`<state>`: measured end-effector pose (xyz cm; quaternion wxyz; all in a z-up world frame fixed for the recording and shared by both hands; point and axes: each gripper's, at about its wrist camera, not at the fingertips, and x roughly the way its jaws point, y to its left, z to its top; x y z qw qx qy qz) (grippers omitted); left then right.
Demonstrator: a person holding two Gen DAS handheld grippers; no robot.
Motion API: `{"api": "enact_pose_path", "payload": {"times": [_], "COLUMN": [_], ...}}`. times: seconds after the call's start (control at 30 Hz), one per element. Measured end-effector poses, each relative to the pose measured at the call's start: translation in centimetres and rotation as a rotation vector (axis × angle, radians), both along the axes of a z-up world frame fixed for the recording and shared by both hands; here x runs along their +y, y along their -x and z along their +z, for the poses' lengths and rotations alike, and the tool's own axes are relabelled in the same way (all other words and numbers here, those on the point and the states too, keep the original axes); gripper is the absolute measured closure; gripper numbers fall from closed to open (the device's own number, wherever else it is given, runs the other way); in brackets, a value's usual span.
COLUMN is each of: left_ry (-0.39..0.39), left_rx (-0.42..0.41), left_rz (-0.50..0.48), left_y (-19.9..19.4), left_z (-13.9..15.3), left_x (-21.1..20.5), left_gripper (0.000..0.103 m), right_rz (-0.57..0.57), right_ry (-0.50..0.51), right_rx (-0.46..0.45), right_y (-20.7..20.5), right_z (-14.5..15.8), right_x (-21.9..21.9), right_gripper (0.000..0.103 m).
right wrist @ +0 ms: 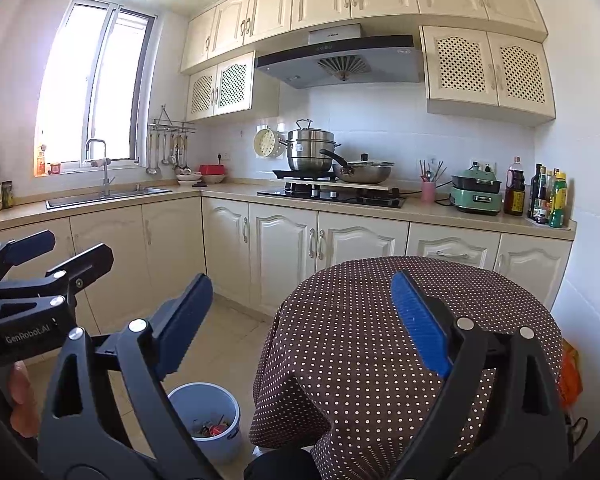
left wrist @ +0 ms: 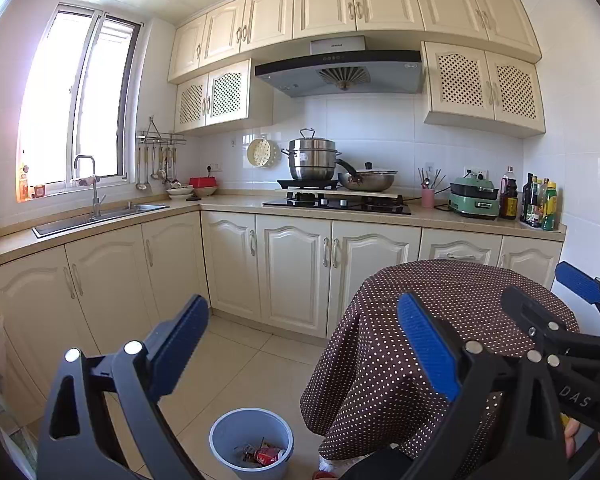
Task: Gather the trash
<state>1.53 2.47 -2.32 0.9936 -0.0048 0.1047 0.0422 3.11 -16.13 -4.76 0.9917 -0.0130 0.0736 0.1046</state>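
Both grippers, left (left wrist: 300, 344) and right (right wrist: 312, 320), are held up with jaws spread wide and nothing between them. Low on the floor, under and slightly left of both, the bin (left wrist: 251, 442) already holds trash (left wrist: 264, 456), touching the drape of the dotted tablecloth (left wrist: 440, 320) on its right. The tabletop looks bare and no loose litter shows, so collection seems near done; the left gripper sits nearer the bin, the counter (left wrist: 228, 202) lying well beyond.
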Motion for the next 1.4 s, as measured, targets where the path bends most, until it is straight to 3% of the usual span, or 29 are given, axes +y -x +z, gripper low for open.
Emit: {"api": "enact_pose_path", "payload": {"times": [1.4], "left_ry": [-0.008], "left_rx": [0.009], "left_rz": [-0.017], "left_y": [-0.1], "left_z": [-0.49], "left_x": [0.57], "left_gripper": [0.009], "right_rz": [-0.007], "right_ry": [-0.006], "right_rx": [0.008], "right_y": [0.23], "right_z": [-0.56], "right_x": [-0.24], "right_gripper": [0.013]}}
